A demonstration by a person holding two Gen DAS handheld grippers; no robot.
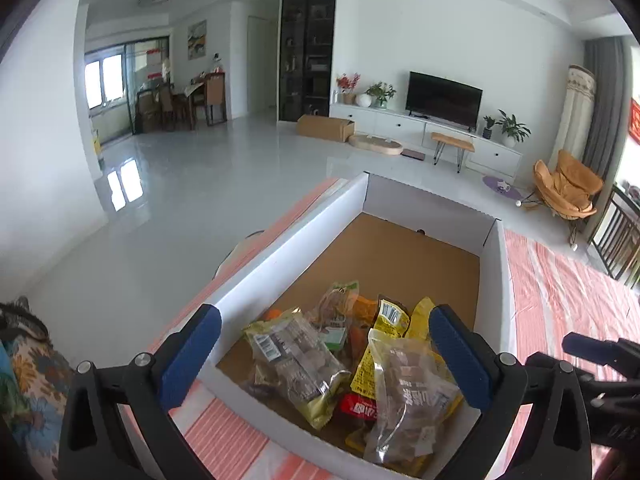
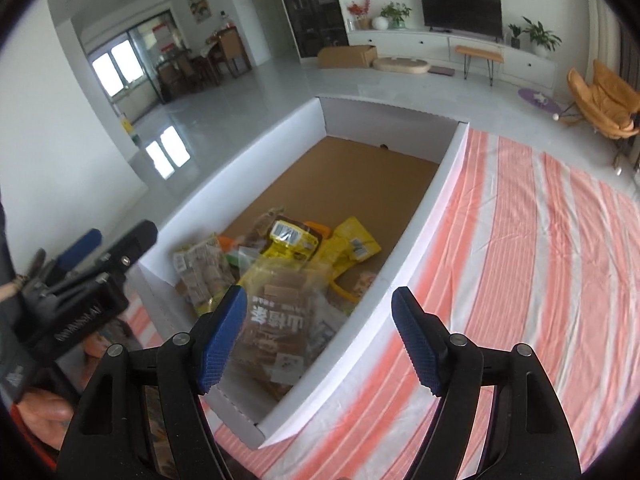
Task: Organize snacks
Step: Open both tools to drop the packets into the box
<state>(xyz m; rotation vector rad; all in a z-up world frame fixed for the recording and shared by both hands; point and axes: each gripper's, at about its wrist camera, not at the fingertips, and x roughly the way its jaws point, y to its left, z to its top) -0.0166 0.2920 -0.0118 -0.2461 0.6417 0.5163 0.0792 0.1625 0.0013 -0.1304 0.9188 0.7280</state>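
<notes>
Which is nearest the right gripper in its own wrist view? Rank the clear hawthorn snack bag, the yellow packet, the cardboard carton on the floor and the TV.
From the right gripper, open above the box's near corner:
1. Clear hawthorn snack bag, just beyond the fingertips, left.
2. Yellow packet, mid-box.
3. Cardboard carton, on the floor past the box.
4. TV, against the back wall.

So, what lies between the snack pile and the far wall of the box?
Nothing: in both wrist views the brown floor of the white box is bare from the snack pile to its far wall.
</notes>
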